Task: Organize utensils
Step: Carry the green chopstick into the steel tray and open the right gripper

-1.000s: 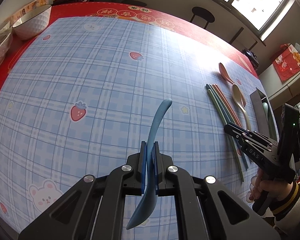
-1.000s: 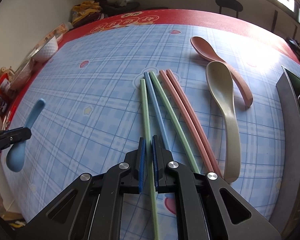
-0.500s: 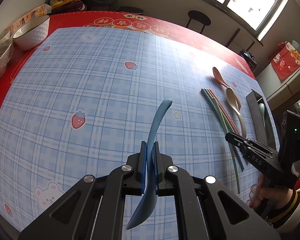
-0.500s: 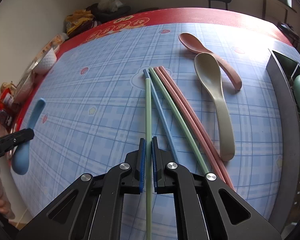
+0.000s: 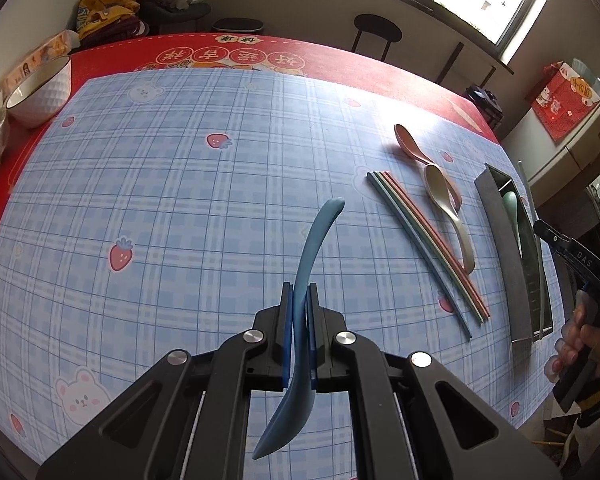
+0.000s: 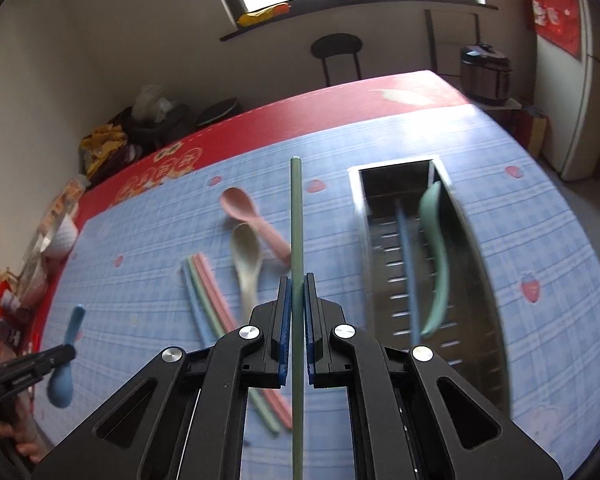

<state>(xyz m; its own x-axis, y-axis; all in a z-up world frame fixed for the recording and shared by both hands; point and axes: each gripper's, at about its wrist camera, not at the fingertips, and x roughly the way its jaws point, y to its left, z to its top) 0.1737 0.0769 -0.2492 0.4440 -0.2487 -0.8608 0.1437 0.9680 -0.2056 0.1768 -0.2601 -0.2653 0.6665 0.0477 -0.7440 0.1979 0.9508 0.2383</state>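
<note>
Now — left gripper [image 5: 299, 300] jaws clamp blue spoon [image 5: 305, 280] | right gripper [image 6: 297, 292] jaws clamp green chopstick [image 6: 296, 220]

A blue spoon [image 5: 300, 320], a green chopstick [image 6: 297, 240] and a pink spoon [image 6: 246, 210] over blue plaid table cloth [image 5: 180, 200] with strawberries.

You have the metal tray [image 5: 496, 236] near the table's [image 5: 180, 200] right edge, a spoon [image 6: 434, 256] and a chopstick [image 6: 406, 260] inside it. Left of it lie two spoons [image 5: 446, 196], crossing, then the chopsticks [image 5: 424, 240] side by side. A bowl [image 5: 40, 88] sits at the far left corner.
</note>
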